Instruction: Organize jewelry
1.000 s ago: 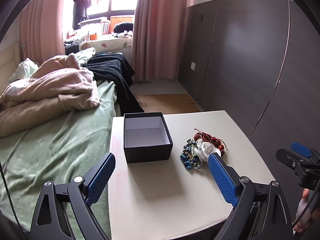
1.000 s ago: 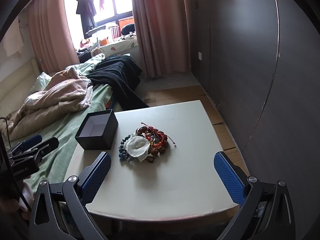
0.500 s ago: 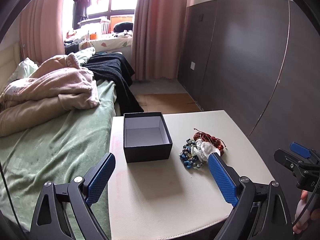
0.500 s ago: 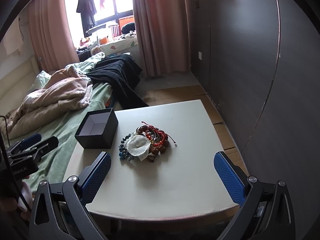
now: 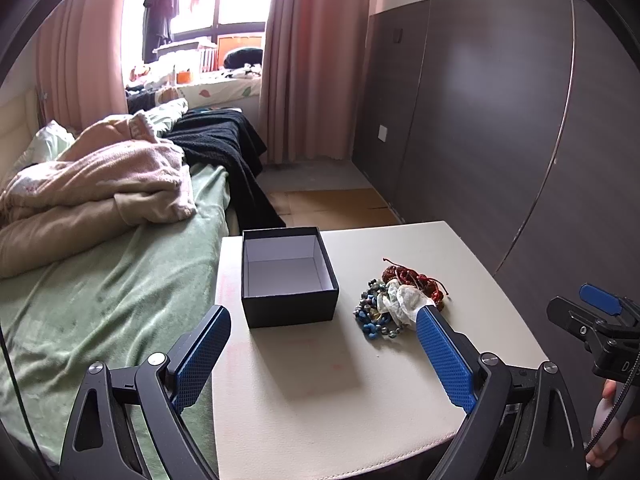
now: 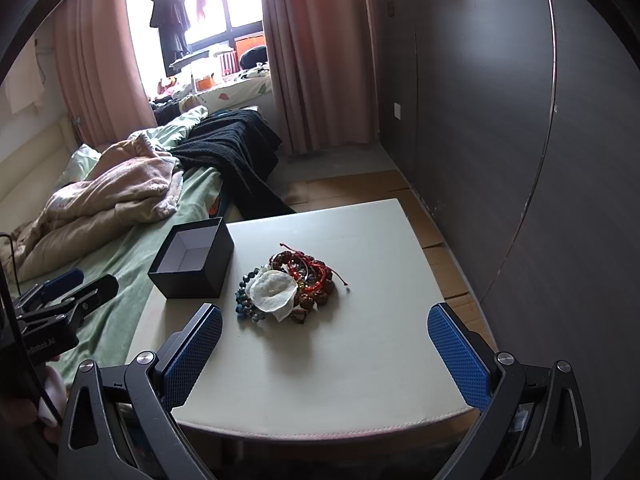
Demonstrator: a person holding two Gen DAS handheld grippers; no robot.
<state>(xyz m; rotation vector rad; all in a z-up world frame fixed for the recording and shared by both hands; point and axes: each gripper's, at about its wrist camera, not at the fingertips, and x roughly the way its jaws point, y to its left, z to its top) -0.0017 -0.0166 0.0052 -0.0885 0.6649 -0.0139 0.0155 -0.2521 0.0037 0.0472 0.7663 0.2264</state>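
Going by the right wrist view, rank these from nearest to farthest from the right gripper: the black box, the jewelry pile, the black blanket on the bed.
From the right gripper, which is open:
1. Jewelry pile, straight ahead on the table, slightly left of centre.
2. Black box, further back and to the left, near the table's left edge.
3. Black blanket, well beyond the table, draped over the bed's end.

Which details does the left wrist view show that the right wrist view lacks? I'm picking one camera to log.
Only the left wrist view shows the whole white floor of the box, bare. Only the right wrist view shows the red cord bracelets and white pouch from above, unblocked. Both show the table, the blue beads and open grippers, left gripper, right gripper.
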